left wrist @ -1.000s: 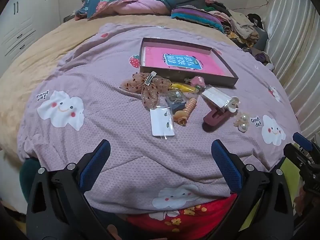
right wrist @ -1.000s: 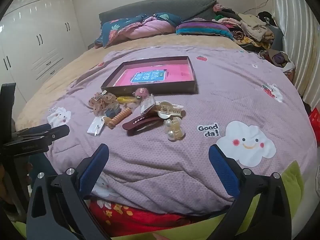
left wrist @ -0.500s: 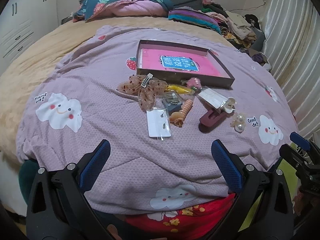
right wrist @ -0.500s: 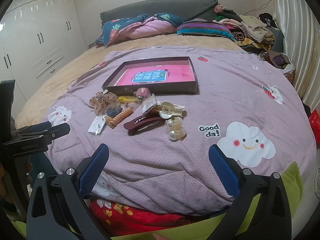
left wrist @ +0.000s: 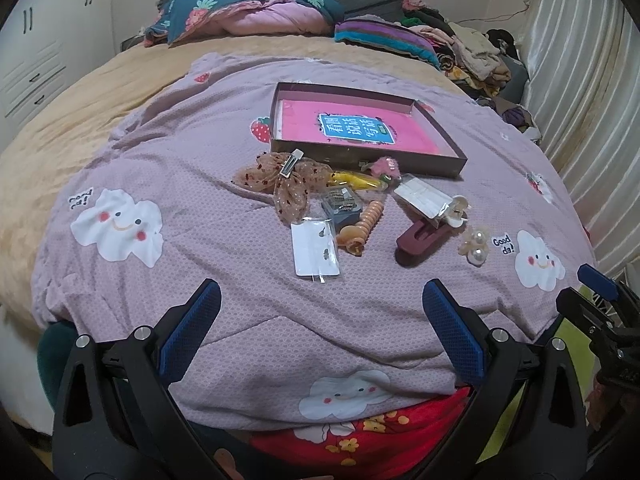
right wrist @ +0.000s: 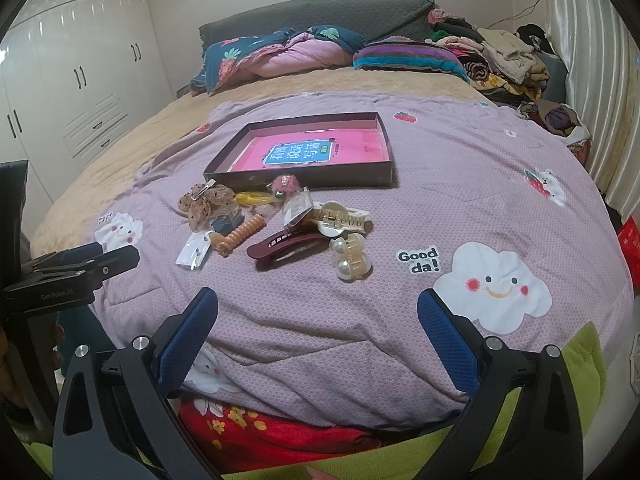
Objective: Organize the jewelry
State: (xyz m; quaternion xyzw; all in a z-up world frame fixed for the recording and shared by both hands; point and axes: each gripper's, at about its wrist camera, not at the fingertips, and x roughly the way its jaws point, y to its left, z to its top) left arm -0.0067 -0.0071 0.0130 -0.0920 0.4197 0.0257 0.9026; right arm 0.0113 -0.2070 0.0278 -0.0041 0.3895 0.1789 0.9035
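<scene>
Beyond both hand-held grippers, left (left wrist: 320, 320), right (right wrist: 318, 318), jewelry pile (left wrist: 352, 208) ahead, untouched

bed (right wrist: 280, 92), grey headboard (right wrist: 320, 12) | white wardrobe (right wrist: 80, 80) left | pale curtain (right wrist: 592, 60) right | dim indoor light

Matt lilac quilt (right wrist: 460, 184) of dimpled cloth, printed with clouds. Cardboard tray (right wrist: 384, 148) with dull brown walls, glossy pink inside. Sheer dotted fabric bow (left wrist: 288, 180) carrying a shiny metal clip. Glossy maroon plastic hair clip (right wrist: 284, 246). Pearly, lustrous beads on the claw clip (right wrist: 350, 258). Clear crinkly plastic sleeve around the earring card (left wrist: 316, 250).
</scene>
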